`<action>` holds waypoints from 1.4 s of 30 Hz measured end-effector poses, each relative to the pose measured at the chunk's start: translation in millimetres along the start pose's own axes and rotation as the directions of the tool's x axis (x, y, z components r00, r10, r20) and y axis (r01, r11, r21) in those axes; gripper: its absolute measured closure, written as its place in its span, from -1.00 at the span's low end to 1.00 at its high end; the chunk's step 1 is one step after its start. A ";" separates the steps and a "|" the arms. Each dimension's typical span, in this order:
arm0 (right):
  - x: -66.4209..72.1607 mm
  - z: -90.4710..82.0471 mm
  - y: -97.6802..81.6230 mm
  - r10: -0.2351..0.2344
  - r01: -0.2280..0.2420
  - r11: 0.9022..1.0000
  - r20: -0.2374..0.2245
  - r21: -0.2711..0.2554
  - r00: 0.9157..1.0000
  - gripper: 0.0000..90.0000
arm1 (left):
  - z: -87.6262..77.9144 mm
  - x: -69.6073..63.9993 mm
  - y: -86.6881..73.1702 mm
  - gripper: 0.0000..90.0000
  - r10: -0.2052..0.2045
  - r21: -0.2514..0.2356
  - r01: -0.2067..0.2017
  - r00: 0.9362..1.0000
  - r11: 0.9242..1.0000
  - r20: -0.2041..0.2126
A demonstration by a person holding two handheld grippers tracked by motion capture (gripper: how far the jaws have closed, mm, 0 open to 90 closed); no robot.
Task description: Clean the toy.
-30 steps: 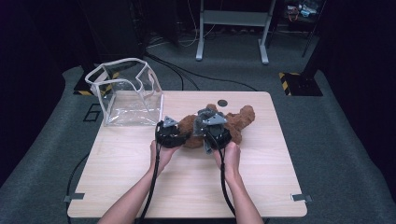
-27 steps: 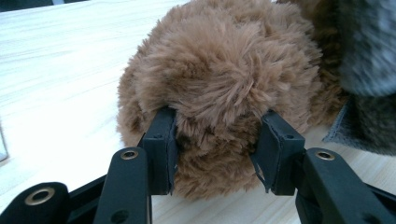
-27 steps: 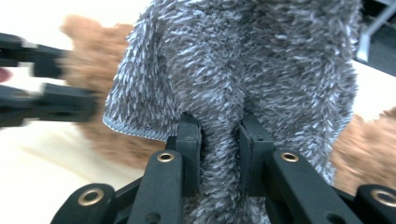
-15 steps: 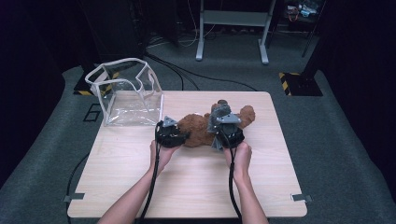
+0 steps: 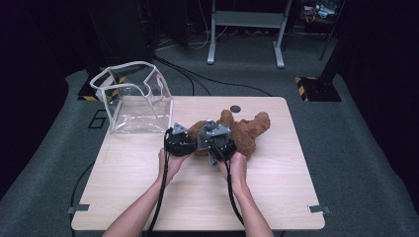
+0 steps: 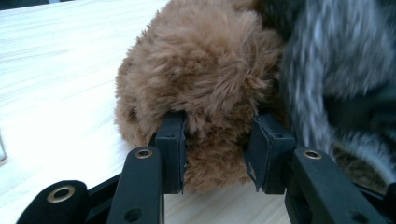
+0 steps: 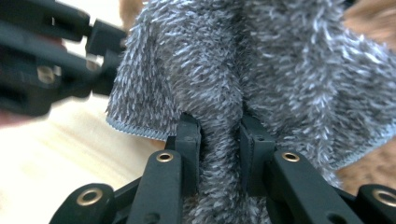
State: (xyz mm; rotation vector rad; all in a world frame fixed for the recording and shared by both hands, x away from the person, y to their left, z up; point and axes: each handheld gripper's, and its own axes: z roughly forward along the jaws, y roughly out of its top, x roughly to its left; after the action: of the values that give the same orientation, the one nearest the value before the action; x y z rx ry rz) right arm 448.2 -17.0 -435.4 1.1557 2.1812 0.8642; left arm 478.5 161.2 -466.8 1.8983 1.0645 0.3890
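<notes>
A brown teddy bear (image 5: 249, 131) lies on the wooden table (image 5: 197, 197) at mid back. In the left gripper view its furry rounded end (image 6: 205, 70) sits between the two black jaws of my left gripper (image 6: 215, 149), which have just been closing; the pads press into the fur. That left gripper (image 5: 185, 134) is at the bear's left end. A grey fuzzy cloth (image 7: 280, 60) hangs bunched in my right gripper (image 7: 219, 140), which is shut on a fold of it. My right gripper (image 5: 213, 132) stands close beside the left, over the bear's middle. The cloth (image 6: 336, 60) drapes against the bear.
A clear plastic bag (image 5: 133, 98) with a white rim stands open at the table's back left corner. A small dark disc (image 5: 235, 108) lies near the back edge. Both forearms come in from the near edge. Cables and a metal stand are on the floor beyond.
My right gripper with the grey cloth swung right, then came back left beside the left gripper. The left gripper stayed at the bear's end.
</notes>
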 end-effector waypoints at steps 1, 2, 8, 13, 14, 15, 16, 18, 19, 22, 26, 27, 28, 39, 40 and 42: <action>1.0 1.2 -3.1 -0.003 0.003 1.000 0.000 0.001 1.000 0.62 | -0.3 0.6 0.1 0.36 -0.002 0.002 0.002 1.000 1.000 0.002; 1.5 1.6 -4.9 0.000 0.000 1.000 0.000 0.006 1.000 0.62 | -0.6 1.6 0.0 0.36 -0.003 0.000 0.003 1.000 1.000 0.003; -2.3 5.6 -16.0 0.014 -0.014 0.999 -0.011 0.029 1.000 0.62 | -4.2 6.4 0.2 0.38 -0.014 -0.013 0.014 1.000 1.000 0.004; -0.7 11.3 -29.7 -0.039 0.040 0.994 -0.012 0.100 0.999 0.62 | -8.2 12.1 0.7 0.39 -0.023 -0.021 0.023 1.000 1.000 -0.004; -0.3 11.9 -31.2 -0.032 0.032 0.995 -0.009 0.093 0.999 0.62 | -8.4 12.5 0.6 0.39 -0.034 -0.027 0.034 0.999 0.999 -0.006; -0.5 11.5 -32.2 -0.031 0.032 0.994 -0.012 0.109 0.999 0.62 | -8.8 13.0 0.7 0.39 -0.039 -0.029 0.039 0.999 0.999 -0.009; -2.2 10.3 -32.6 -0.049 0.051 0.991 -0.017 0.122 0.999 0.62 | -9.0 13.4 0.8 0.39 -0.039 -0.028 0.038 0.999 0.999 -0.010; -2.9 6.2 -32.1 -0.037 0.040 0.992 -0.025 0.122 0.999 0.61 | -9.0 14.3 1.3 0.40 -0.030 -0.026 0.030 1.000 0.999 -0.009; -4.7 0.6 -30.3 -0.031 0.034 0.994 -0.031 0.106 0.999 0.61 | -8.8 14.1 1.4 0.40 -0.032 -0.026 0.032 0.999 0.999 -0.010; -4.5 -14.1 -22.1 -0.006 0.006 1.000 -0.025 0.026 1.000 0.60 | -6.4 13.6 1.5 0.42 -0.039 -0.024 0.039 0.999 0.999 -0.007; -4.0 -15.9 -3.0 -0.011 0.011 1.000 -0.006 -0.010 1.000 0.59 | -5.2 12.4 1.7 0.41 -0.037 -0.024 0.036 0.999 0.999 -0.010; -3.3 -12.1 0.1 -0.003 0.003 1.000 -0.008 -0.003 1.000 0.59 | -5.0 12.6 1.7 0.41 -0.038 -0.025 0.038 0.999 0.999 -0.011; -2.2 -7.0 2.2 0.000 0.000 1.000 -0.009 0.008 1.000 0.59 | -4.7 12.7 1.6 0.41 -0.039 -0.026 0.039 0.999 0.999 -0.012; 16.4 20.3 -24.5 -0.060 0.078 0.986 -0.119 0.146 0.991 0.60 | -1.6 12.8 1.0 0.45 -0.044 -0.020 0.044 0.999 0.999 -0.012; 15.6 20.1 -27.2 -0.068 0.086 0.985 -0.122 0.150 0.990 0.60 | -1.6 13.0 0.9 0.45 -0.043 -0.020 0.043 0.999 0.999 -0.012; 10.0 14.0 -28.1 -0.044 0.061 0.991 -0.136 0.123 0.990 0.60 | -1.2 13.7 0.8 0.45 -0.036 -0.020 0.036 0.999 0.999 -0.011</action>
State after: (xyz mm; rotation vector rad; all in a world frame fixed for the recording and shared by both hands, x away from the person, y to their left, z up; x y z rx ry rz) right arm 438.2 -16.5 -466.8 1.1230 2.3943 0.8115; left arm 486.1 172.7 -467.4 1.8592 1.0969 0.3884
